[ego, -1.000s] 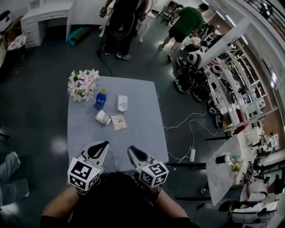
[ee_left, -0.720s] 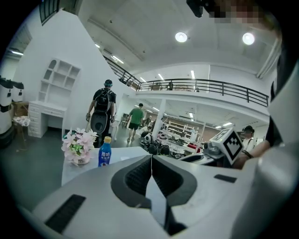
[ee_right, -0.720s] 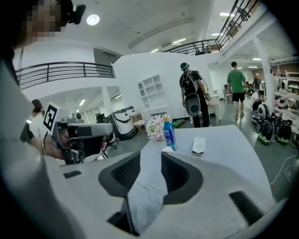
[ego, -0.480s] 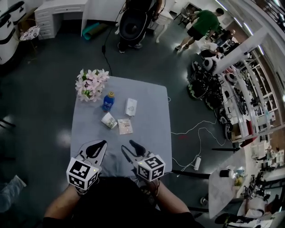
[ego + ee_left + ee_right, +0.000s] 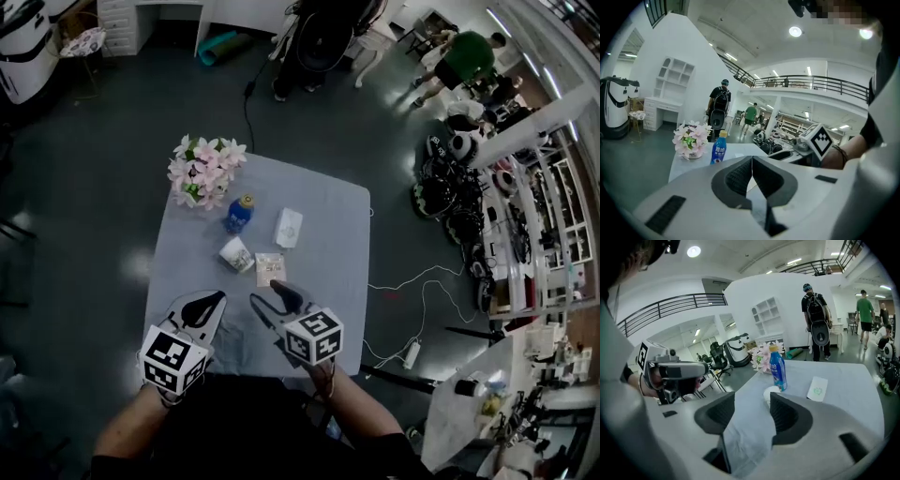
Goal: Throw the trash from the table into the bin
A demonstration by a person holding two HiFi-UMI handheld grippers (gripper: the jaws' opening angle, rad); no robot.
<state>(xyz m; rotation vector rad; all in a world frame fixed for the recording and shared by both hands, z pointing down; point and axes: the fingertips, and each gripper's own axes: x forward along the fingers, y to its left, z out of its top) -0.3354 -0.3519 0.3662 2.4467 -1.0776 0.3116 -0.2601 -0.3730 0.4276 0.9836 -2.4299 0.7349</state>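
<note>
At centre frame of the head view, I locate the trash on the grey table: a paper cup, a flat wrapper just right of it, and a white packet above the wrapper. A blue bottle and pink flowers stand further toward the upper left. I read the right gripper as partly apart, its jaws having just been opening, with nothing between them and its tips near the wrapper's lower edge. I read the left gripper as closed, jaws together and empty, at lower left over the table.
</note>
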